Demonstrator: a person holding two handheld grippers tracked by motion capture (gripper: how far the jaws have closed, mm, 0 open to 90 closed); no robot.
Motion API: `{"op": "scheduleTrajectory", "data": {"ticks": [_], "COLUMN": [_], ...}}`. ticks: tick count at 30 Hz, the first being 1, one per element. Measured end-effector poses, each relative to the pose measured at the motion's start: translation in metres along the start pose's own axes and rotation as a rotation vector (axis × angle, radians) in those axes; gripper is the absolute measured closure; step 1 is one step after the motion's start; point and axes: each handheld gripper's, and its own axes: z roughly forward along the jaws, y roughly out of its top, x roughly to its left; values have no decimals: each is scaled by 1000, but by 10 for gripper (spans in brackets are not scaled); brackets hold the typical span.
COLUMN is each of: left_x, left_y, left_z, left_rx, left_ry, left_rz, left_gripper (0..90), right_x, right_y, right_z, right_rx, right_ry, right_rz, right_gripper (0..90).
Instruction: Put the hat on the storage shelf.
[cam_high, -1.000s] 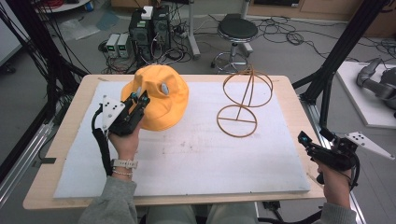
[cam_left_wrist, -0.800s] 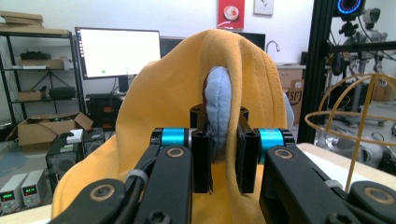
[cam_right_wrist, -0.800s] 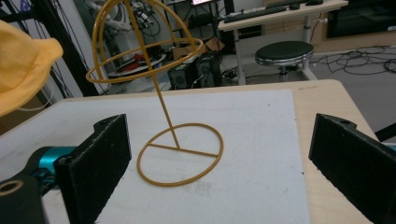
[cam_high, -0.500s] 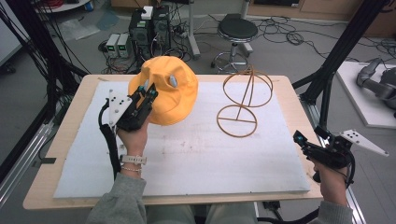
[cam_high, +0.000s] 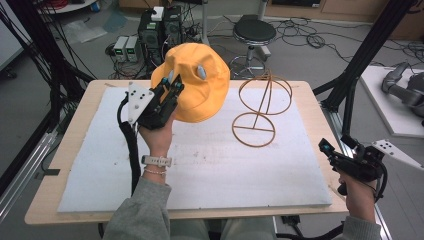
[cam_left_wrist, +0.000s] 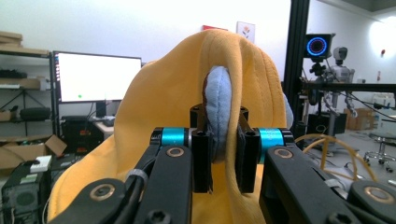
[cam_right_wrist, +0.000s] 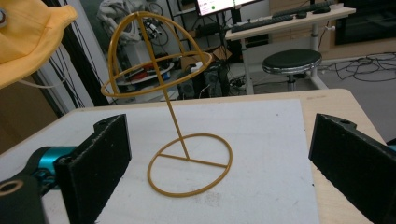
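Soft, light and floppy, the yellow hat (cam_high: 197, 82) sags from the left gripper (cam_high: 170, 92), whose jaws are clenched on its padded blue ear, a sound hold, while the right gripper (cam_high: 334, 154) at four o'clock gapes empty toward the wire stand (cam_high: 260, 107).

Even, diffuse indoor light from overhead leaves only faint shadows on the white mat (cam_high: 210, 150) of the desk (cam_high: 60, 175). In the left gripper view a monitor (cam_left_wrist: 95, 77) at 9 o'clock glares white, and the wall at 2 o'clock washes out (a bright bloom). All pictures are soft and slightly grainy; nearby black gripper parts blur.
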Motion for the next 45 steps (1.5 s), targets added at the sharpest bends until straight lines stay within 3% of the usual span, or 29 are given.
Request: {"op": "scheduleTrajectory", "data": {"ticks": [7, 16, 20, 24, 27, 32, 39, 45], "left_x": [-23, -52, -68, -81, -90, -94, -97, -116], "left_y": [4, 6, 5, -1, -5, -8, -11, -15], "left_z": [19, 52, 72, 87, 98, 111, 122, 129], "left_rx": [-16, -17, -2, 1, 10, 2, 19, 44], "left_ry": [-36, -88, -110, -135, -136, -130, -131, -185], "left_rz": [-23, -35, -28, -73, -65, -114, -130, -99], "left_gripper": [806, 806, 806, 806, 805, 805, 805, 804], "right_x": [0, 11, 12, 9, 7, 4, -1, -1], "right_y": [4, 7, 9, 11, 13, 15, 15, 14], "right_z": [-6, -7, -10, -17, -22, -30, -38, -39], "right_rx": [-30, -35, -40, -65, -82, -99, -123, -117], "right_ry": [12, 43, 51, 50, 51, 39, 27, 19], "right_rz": [19, -8, -12, 1, 13, 31, 54, 56], "right_gripper": [52, 52, 52, 52, 52, 52, 52, 52]}}
